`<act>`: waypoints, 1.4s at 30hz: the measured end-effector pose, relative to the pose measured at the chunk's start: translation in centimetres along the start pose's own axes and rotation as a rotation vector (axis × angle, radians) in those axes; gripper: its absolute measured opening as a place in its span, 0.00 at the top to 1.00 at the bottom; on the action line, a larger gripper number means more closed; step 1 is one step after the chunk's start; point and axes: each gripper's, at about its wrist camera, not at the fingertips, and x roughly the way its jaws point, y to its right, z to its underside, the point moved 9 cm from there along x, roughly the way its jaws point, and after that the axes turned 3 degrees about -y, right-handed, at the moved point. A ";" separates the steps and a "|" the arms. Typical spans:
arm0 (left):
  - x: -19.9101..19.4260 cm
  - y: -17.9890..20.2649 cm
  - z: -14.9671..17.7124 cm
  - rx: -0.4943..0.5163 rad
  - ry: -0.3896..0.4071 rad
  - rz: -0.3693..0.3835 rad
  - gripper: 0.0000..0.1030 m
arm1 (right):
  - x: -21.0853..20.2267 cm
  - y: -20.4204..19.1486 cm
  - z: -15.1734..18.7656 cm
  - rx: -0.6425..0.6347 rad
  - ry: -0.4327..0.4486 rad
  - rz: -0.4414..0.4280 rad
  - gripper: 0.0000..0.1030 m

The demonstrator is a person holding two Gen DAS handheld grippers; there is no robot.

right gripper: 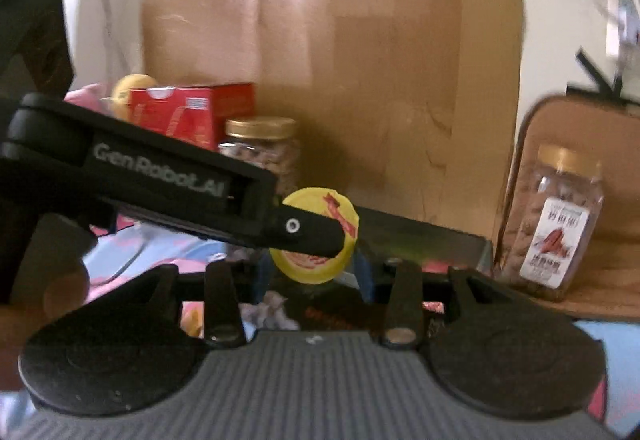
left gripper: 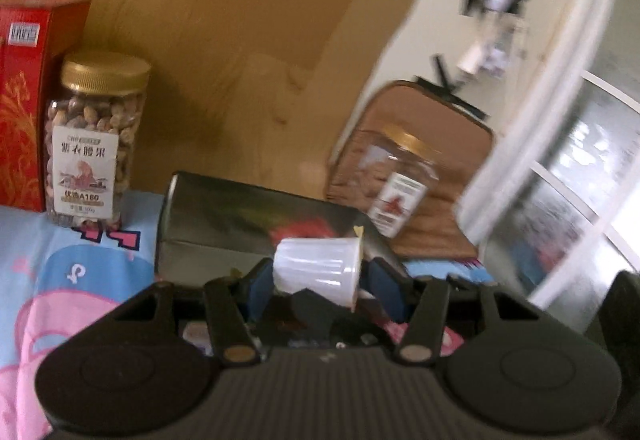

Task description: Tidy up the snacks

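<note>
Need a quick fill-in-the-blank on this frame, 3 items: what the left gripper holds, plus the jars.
1. The left gripper is shut on a white cup whose lid is ____ in colour.
2. The nut jar beside the red box has a ____ cap.
3. The second jar stands on a ____ board.

Missing words: yellow; gold; wooden

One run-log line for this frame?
left gripper: holding jelly cup sideways | right gripper: open behind cup | dark tin beyond
</note>
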 end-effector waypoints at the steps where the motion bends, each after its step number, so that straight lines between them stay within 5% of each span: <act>1: 0.6 -0.4 -0.2 -0.014 -0.002 -0.022 0.47 | 0.7 0.4 0.1 0.016 -0.014 0.003 0.52; 5: 1.1 -1.5 0.0 -0.031 -0.007 -0.089 0.44 | 0.6 1.3 0.7 0.054 -0.024 0.020 0.52; 11: -3.3 -1.2 2.7 -0.018 0.025 0.011 0.41 | -4.3 2.2 2.9 0.160 0.002 -0.060 0.52; 16: -6.6 -1.8 7.6 -0.070 0.009 0.068 0.41 | -5.0 0.3 6.0 0.210 -0.099 -0.151 0.55; 27: -10.8 -6.1 13.0 -0.186 -0.021 0.032 0.41 | -3.4 -2.2 8.3 0.283 -0.212 -0.191 0.88; 38: -10.5 -4.8 14.5 -0.148 -0.067 0.088 0.41 | -12.3 -7.5 12.3 0.291 -0.231 -0.401 0.88; 41: -11.0 -4.3 15.3 -0.135 -0.087 0.108 0.41 | -13.2 -8.3 13.7 0.242 -0.247 -0.404 0.83; 42: -11.3 -4.1 15.6 -0.129 -0.091 0.112 0.41 | -13.4 -8.4 13.9 0.229 -0.253 -0.399 0.73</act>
